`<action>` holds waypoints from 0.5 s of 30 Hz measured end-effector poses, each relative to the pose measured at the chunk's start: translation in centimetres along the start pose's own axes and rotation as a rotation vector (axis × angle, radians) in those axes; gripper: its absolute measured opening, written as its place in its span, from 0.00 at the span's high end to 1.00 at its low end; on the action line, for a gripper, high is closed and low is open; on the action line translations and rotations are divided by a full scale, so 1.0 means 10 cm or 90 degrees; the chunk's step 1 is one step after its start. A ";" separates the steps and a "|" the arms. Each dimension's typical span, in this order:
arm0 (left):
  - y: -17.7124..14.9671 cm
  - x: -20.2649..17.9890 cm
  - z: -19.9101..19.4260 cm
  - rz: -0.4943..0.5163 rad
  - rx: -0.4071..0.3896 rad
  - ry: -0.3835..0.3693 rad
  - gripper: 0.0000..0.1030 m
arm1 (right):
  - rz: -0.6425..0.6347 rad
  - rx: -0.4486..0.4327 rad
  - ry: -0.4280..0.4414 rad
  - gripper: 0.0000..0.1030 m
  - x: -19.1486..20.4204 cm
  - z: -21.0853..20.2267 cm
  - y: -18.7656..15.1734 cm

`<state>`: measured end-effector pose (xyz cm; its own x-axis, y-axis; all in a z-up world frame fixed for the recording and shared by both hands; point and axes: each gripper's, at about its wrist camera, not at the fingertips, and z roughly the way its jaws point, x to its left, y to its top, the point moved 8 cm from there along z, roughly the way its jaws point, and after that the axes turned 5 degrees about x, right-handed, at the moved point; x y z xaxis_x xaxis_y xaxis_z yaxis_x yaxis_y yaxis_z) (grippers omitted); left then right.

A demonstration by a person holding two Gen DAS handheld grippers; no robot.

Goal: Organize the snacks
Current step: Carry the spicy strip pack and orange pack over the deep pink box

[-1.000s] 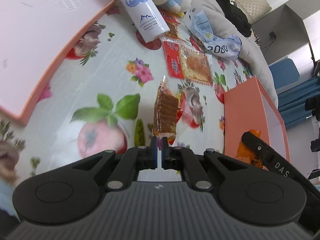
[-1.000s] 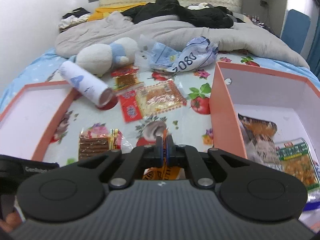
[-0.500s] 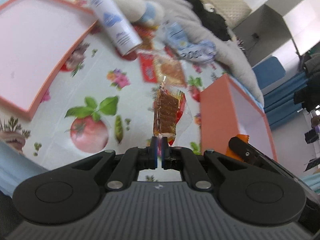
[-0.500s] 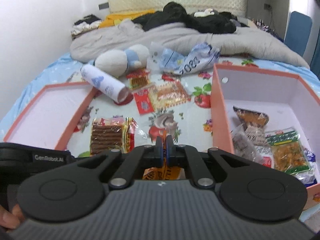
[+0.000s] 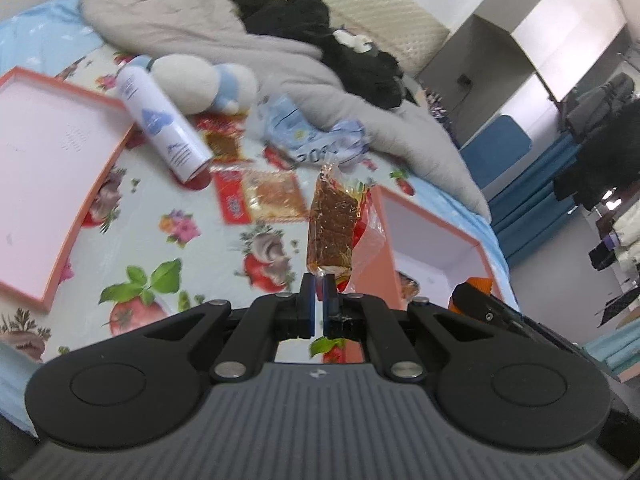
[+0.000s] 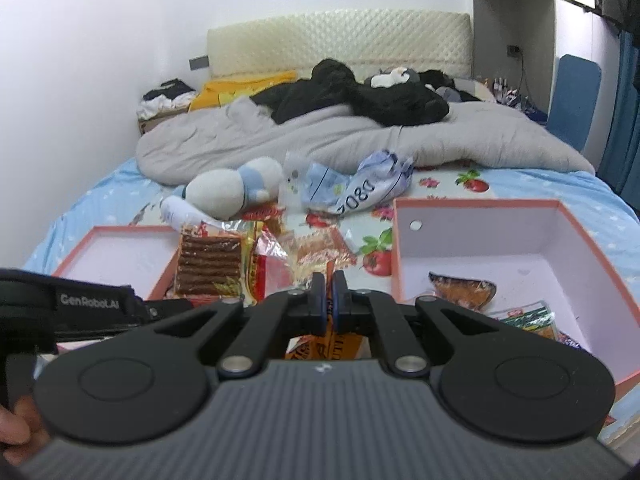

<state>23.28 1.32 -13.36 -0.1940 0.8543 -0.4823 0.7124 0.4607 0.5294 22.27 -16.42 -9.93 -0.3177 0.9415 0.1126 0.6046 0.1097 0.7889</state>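
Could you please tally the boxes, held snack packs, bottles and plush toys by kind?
Box parts: 2, deep box, shallow lid
Held snack packs: 2, wafer pack, orange pack
Spray bottle: 1
Plush toy: 1
Total: 6

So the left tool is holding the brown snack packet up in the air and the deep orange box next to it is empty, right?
Not empty. The right wrist view shows the deep orange box already holding snack packets. The rest stands: the left tool grips the brown snack packet aloft.

White walls [image 6: 120,40] enclose the bed [image 6: 520,184]. A cream quilted headboard [image 6: 340,40] stands at its far end. Blue curtains [image 6: 624,120] hang right of the headboard.
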 end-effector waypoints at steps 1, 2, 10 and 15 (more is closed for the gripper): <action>0.01 -0.05 -0.02 0.005 -0.003 -0.003 0.97 | 0.002 -0.005 -0.002 0.94 -0.03 -0.04 0.03; 0.03 -0.11 -0.04 0.010 -0.005 -0.007 0.97 | 0.002 -0.010 -0.004 0.94 -0.05 -0.07 0.05; 0.05 -0.64 -0.09 0.071 -0.008 -0.044 0.97 | 0.023 -0.043 -0.025 0.94 -0.34 -0.36 0.18; 0.07 -1.03 0.03 0.124 0.002 -0.060 0.97 | 0.050 -0.048 -0.050 0.94 -0.68 -0.45 0.20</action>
<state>25.98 -7.21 -8.20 0.0108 0.9007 -0.4342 0.7326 0.2884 0.6165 22.35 -24.01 -6.34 -0.2122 0.9685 0.1306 0.5678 0.0134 0.8231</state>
